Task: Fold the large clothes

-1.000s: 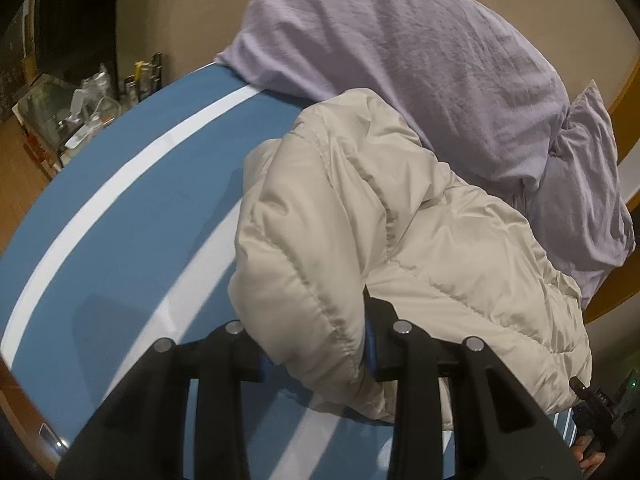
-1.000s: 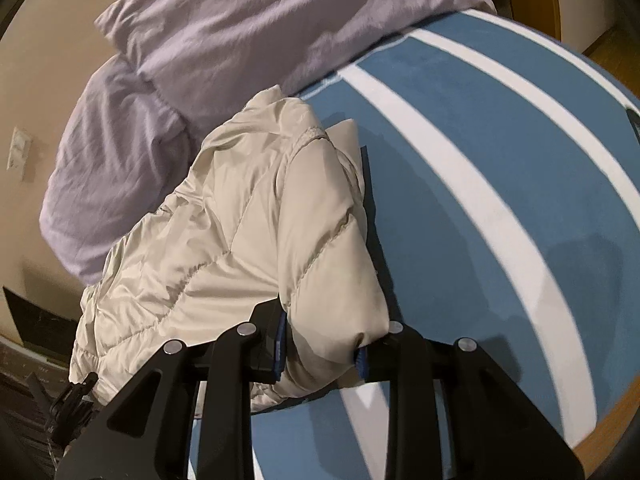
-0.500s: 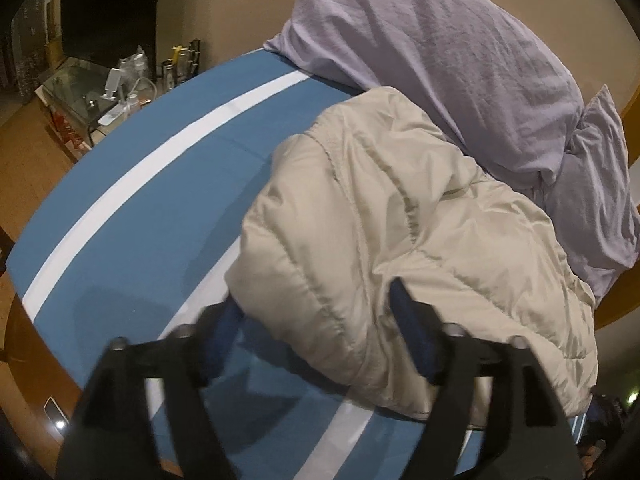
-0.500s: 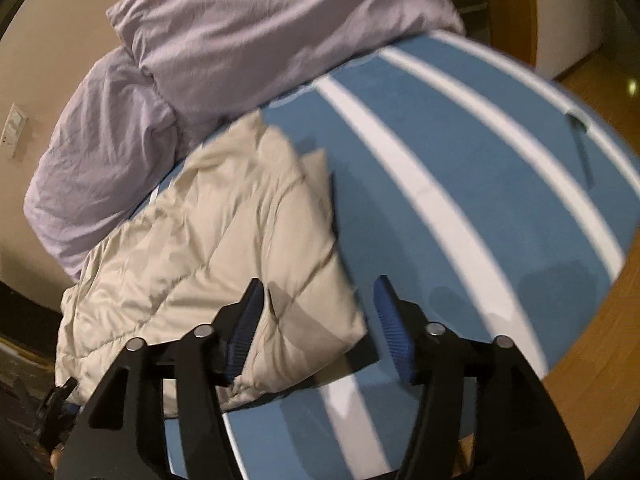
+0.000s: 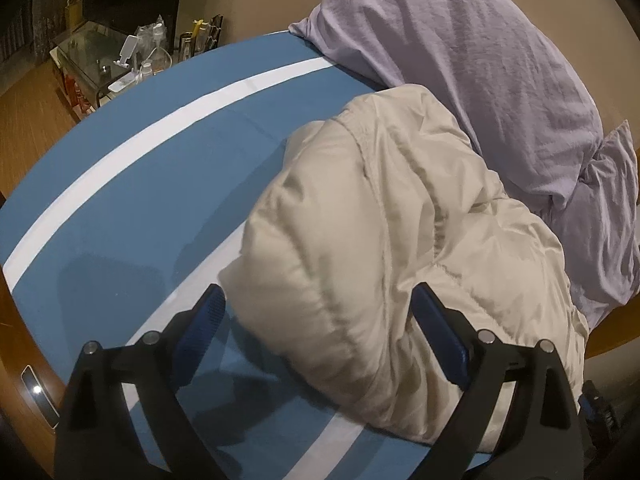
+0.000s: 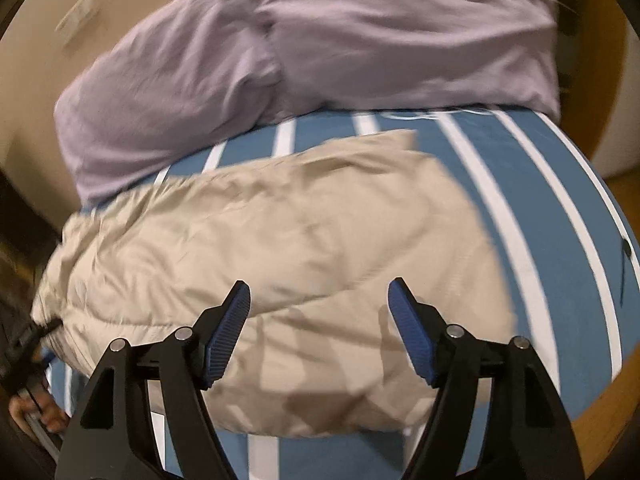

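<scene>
A beige quilted puffer jacket (image 5: 380, 232) lies bunched and folded on the blue bed cover with white stripes (image 5: 152, 184). My left gripper (image 5: 320, 312) is open, its jaws wide apart on either side of the jacket's near edge, holding nothing. In the right wrist view the jacket (image 6: 280, 232) lies flatter across the cover (image 6: 560, 200). My right gripper (image 6: 320, 300) is open and empty, above the jacket's near side.
Two lilac pillows (image 5: 480, 60) lean on the wall behind the jacket; they also show in the right wrist view (image 6: 320, 40). A glass side table with bottles (image 5: 120, 64) stands beyond the bed's far left corner. The wooden bed edge (image 6: 600, 380) runs at right.
Both grippers have let go of the jacket, opened wide and pulled back. The jacket has dropped onto the bed. The right view has swung left across it.
</scene>
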`<state>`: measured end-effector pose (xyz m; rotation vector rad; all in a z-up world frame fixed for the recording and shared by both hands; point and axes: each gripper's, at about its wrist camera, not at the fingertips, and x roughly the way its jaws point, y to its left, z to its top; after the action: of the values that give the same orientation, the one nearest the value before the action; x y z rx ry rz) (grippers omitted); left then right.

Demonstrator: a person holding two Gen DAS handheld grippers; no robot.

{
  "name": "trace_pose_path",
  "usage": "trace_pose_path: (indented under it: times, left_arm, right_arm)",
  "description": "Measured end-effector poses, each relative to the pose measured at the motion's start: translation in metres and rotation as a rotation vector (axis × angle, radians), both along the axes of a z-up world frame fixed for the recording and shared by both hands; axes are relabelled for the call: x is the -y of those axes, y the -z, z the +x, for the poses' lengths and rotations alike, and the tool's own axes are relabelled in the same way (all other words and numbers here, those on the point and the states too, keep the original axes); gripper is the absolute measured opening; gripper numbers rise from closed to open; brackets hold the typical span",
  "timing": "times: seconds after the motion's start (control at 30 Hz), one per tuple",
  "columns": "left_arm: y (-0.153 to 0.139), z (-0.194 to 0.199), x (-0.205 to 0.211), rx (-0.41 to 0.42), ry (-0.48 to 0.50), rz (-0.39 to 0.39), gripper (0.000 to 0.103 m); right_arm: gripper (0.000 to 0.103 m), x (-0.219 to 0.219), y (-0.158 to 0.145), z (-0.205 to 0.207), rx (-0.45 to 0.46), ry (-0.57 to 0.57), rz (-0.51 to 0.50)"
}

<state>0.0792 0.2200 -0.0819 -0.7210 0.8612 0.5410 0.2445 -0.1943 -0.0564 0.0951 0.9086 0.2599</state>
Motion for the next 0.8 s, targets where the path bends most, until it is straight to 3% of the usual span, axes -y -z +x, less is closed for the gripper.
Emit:
trace_pose_path:
  times: [0.33, 0.57, 0.67, 0.8]
  left_arm:
    - [0.005, 0.020, -0.010, 0.010, -0.038, -0.045, 0.094]
    - [0.013, 0.027, -0.007, 0.037, -0.063, -0.096, 0.093]
    - [0.013, 0.029, -0.005, 0.057, -0.066, -0.104, 0.084]
    - [0.007, 0.032, -0.002, 0.071, -0.061, -0.089, 0.070]
  right_arm:
    - [0.080, -0.039, 0.020, 0.004, 0.001, -0.070, -0.097]
    - [0.096, -0.056, 0.046, -0.005, 0.041, -0.094, -0.192]
    - [0.098, -0.059, 0.061, -0.010, 0.101, -0.103, -0.223]
    - [0.099, -0.055, 0.068, -0.007, 0.112, -0.115, -0.217]
